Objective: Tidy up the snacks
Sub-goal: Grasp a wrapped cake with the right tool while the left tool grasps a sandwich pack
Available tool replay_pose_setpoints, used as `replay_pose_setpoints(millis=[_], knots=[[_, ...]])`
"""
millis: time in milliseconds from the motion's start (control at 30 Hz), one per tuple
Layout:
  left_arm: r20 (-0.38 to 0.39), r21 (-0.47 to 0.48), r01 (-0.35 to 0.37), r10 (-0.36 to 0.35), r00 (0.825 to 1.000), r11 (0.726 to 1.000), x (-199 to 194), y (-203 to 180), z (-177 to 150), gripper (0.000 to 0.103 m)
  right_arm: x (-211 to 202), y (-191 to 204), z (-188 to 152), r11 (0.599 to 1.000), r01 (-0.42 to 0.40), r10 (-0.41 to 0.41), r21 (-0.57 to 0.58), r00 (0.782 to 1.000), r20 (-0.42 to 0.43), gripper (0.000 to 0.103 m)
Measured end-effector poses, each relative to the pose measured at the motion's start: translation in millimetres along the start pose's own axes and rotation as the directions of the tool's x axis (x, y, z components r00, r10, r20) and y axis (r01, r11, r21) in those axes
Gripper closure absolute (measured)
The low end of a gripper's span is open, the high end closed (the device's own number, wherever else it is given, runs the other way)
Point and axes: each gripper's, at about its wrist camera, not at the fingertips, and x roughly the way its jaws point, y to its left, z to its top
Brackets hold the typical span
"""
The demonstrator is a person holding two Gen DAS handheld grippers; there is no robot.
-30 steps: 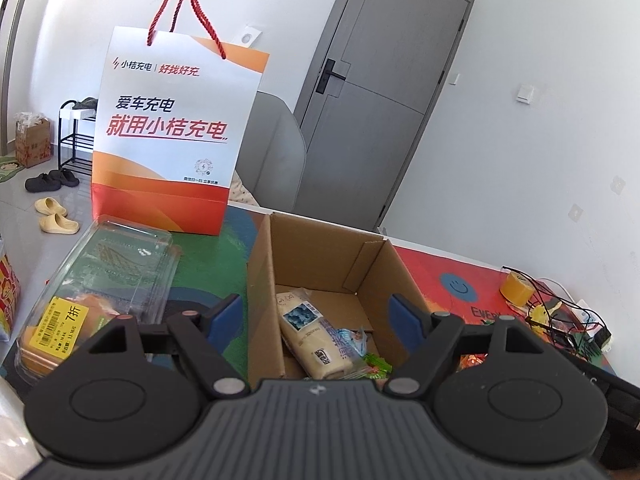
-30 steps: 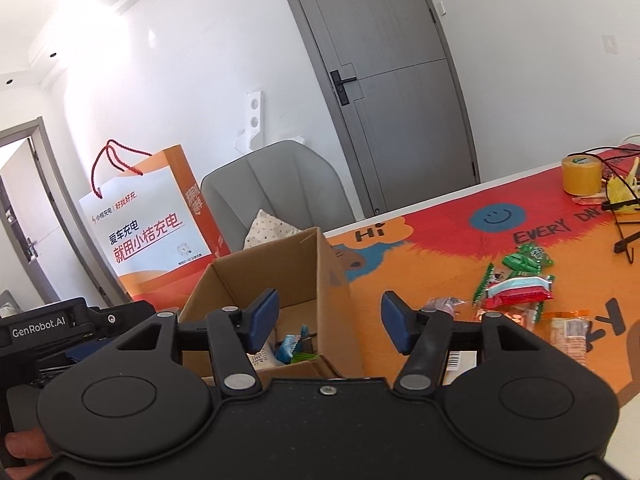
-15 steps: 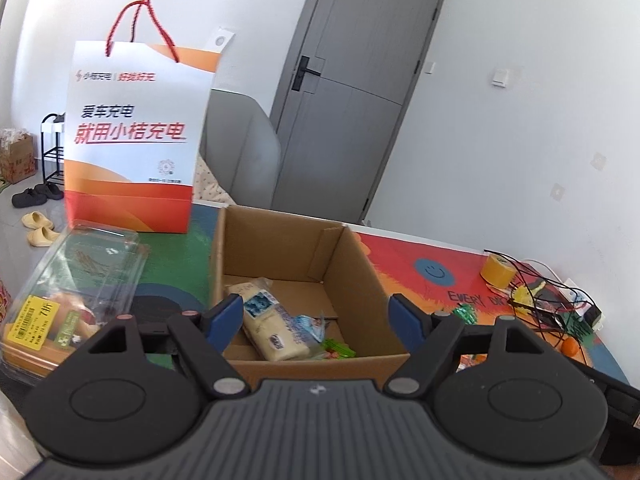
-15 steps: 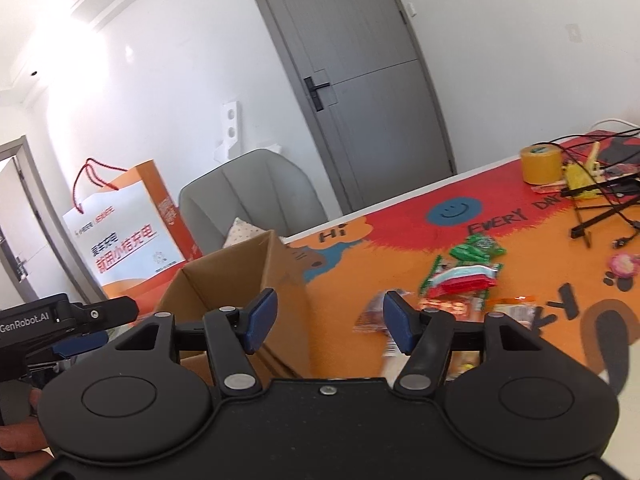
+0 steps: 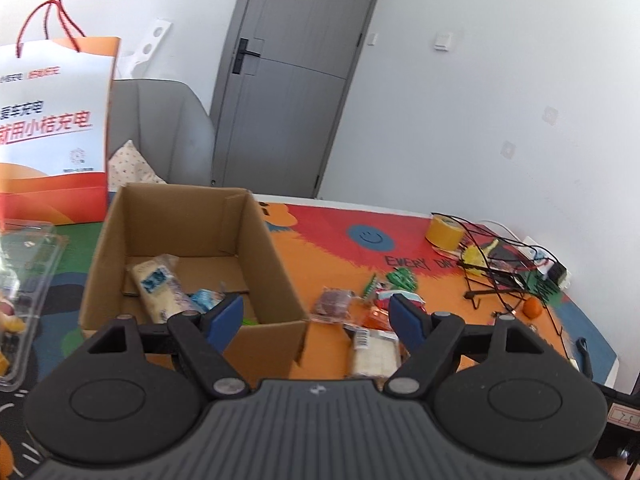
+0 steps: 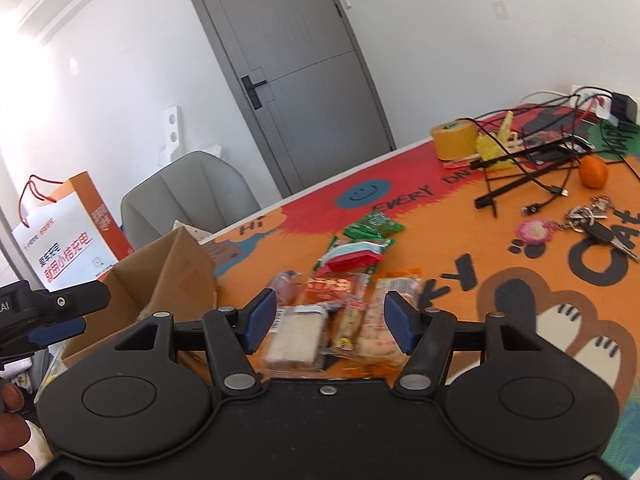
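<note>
Two views split the table: only the left wrist looks into the box (image 5: 188,264), where a cracker pack (image 5: 158,286) lies on its floor; only the right wrist shows keys (image 6: 600,228) and an orange (image 6: 593,172) toward the right edge. The snacks (image 6: 344,300) lie heaped mid-table, just right of the box. The left gripper (image 5: 316,318) stands wide and empty above the box's right wall. The right gripper (image 6: 330,320), half spread and empty, hangs over the snacks.

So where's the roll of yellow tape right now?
The yellow tape roll stands at the table's far edge, right of the door in both views, beside the tangle of black cables.
</note>
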Motion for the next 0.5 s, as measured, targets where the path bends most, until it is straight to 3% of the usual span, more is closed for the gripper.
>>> replay_pose_setpoints(millis=[500], knots=[[-0.075,0.063,0.084,-0.079,0.994,0.995,34.2,-43.1,-18.2,0.024,9.7,-31.0,-6.7,0.999,0.039,-0.037,0.032,0.998,-0.041,0.043]])
